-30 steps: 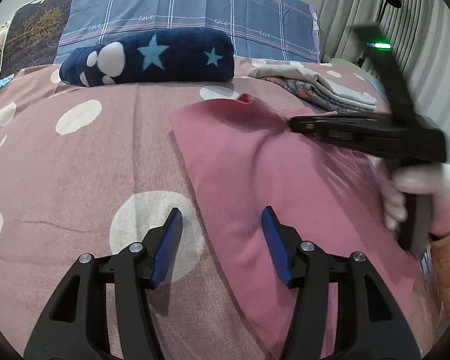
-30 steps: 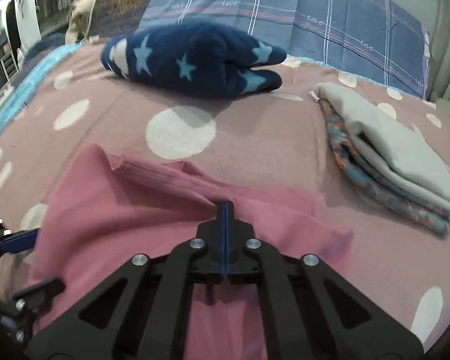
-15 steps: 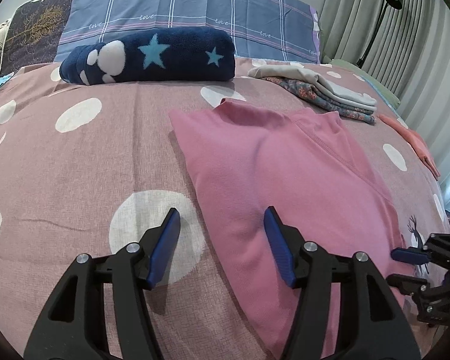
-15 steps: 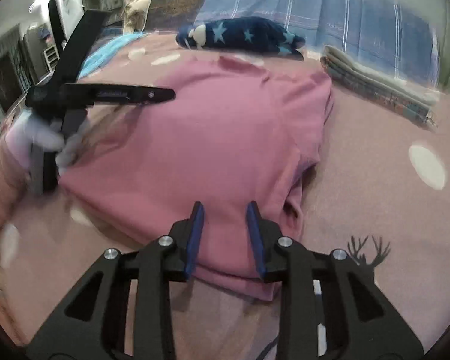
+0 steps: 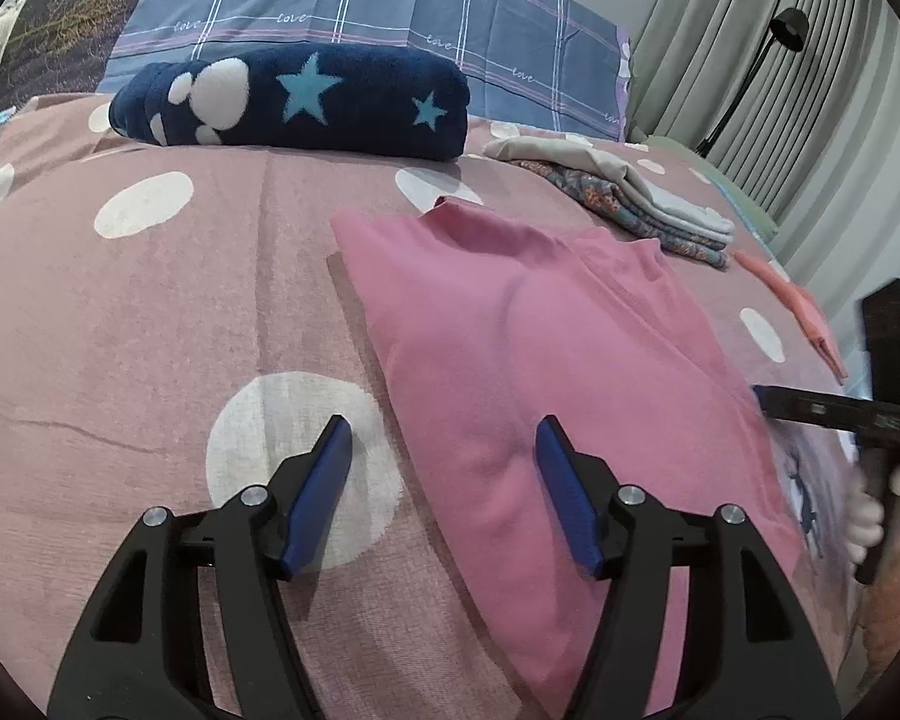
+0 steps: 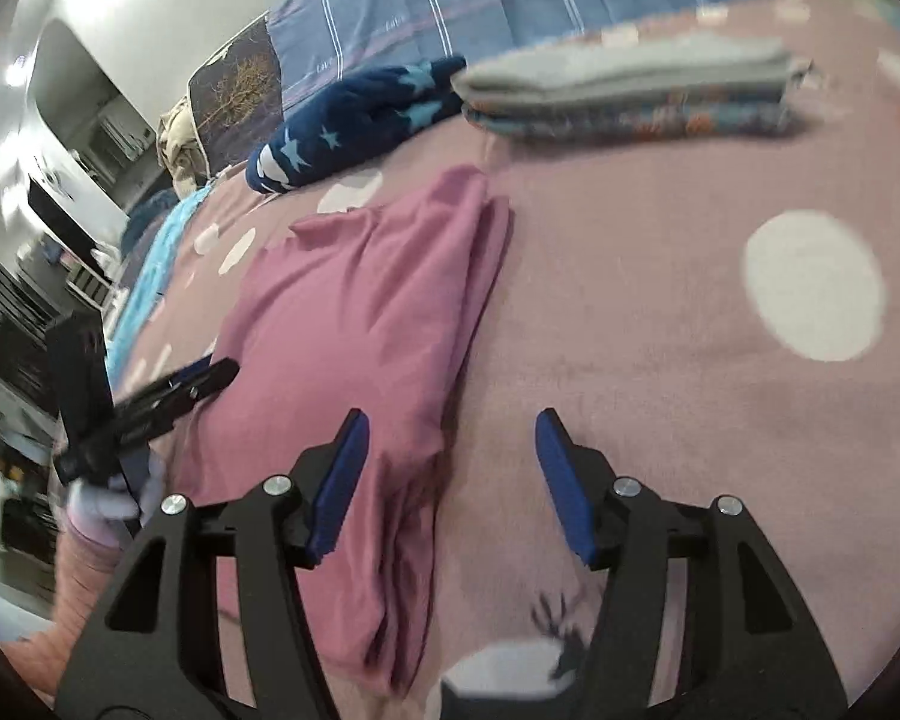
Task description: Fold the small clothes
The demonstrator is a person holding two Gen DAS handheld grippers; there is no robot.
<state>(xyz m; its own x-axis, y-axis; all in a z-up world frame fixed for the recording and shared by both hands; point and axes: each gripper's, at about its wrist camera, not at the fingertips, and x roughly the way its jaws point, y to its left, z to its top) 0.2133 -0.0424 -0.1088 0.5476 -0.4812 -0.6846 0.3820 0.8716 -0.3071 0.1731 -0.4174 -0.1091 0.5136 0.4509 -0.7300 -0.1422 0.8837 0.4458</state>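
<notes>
A pink garment (image 5: 546,348) lies folded lengthwise on the pink dotted bedspread (image 5: 150,312). It also shows in the right wrist view (image 6: 354,324). My left gripper (image 5: 444,480) is open and empty, low over the garment's near left edge. My right gripper (image 6: 450,468) is open and empty, straddling the garment's right edge. The right gripper shows in the left wrist view (image 5: 762,399) at the garment's right side. The left gripper shows in the right wrist view (image 6: 216,369) at the garment's left side.
A rolled navy star blanket (image 5: 294,102) lies at the back before a plaid pillow (image 5: 366,6). A stack of folded clothes (image 5: 630,198) sits at the back right, with an orange garment (image 5: 792,306) beside it. Curtains and a lamp (image 5: 786,30) stand at the right.
My right gripper let go of the pink fabric, opened wide and swung to the garment's right side. The garment now lies flat. My left gripper has stayed open in place.
</notes>
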